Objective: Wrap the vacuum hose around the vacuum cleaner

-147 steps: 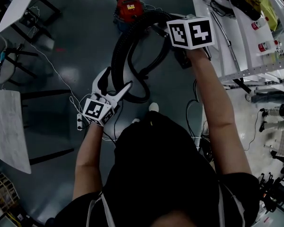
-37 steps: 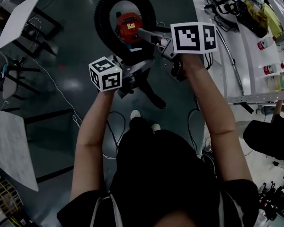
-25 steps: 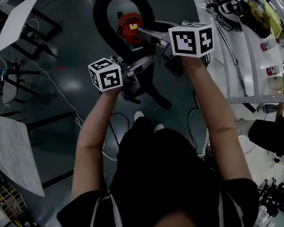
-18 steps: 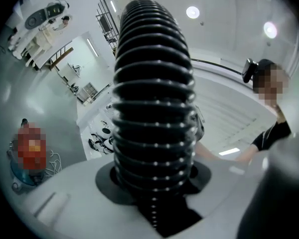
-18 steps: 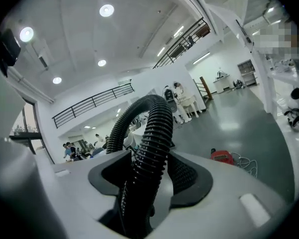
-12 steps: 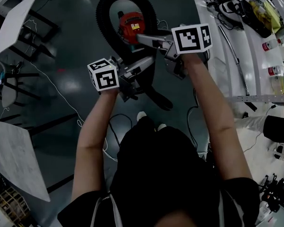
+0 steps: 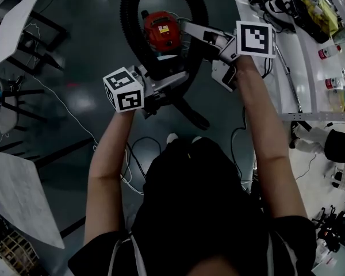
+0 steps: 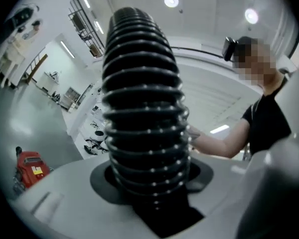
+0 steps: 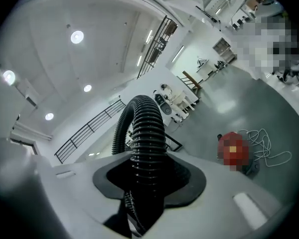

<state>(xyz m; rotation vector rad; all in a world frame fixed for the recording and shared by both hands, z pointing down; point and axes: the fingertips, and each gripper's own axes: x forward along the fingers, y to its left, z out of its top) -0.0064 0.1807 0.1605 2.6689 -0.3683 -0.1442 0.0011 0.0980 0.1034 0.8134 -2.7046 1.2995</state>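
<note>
The vacuum hose (image 7: 130, 25) is black, with ribbed rings. The vacuum cleaner (image 7: 161, 30) is red. The marker cubes (image 7: 123, 89) are white with black squares. The floor (image 7: 92, 39) is dark grey.

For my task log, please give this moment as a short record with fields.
Vacuum: red vacuum cleaner, on the dark floor
Hose: black ribbed vacuum hose; its loop rings the vacuum cleaner in the head view
Left hand-held gripper: shut on the hose, jaws have just been opening
Right hand-held gripper: shut on the hose, jaws have just been closing
</note>
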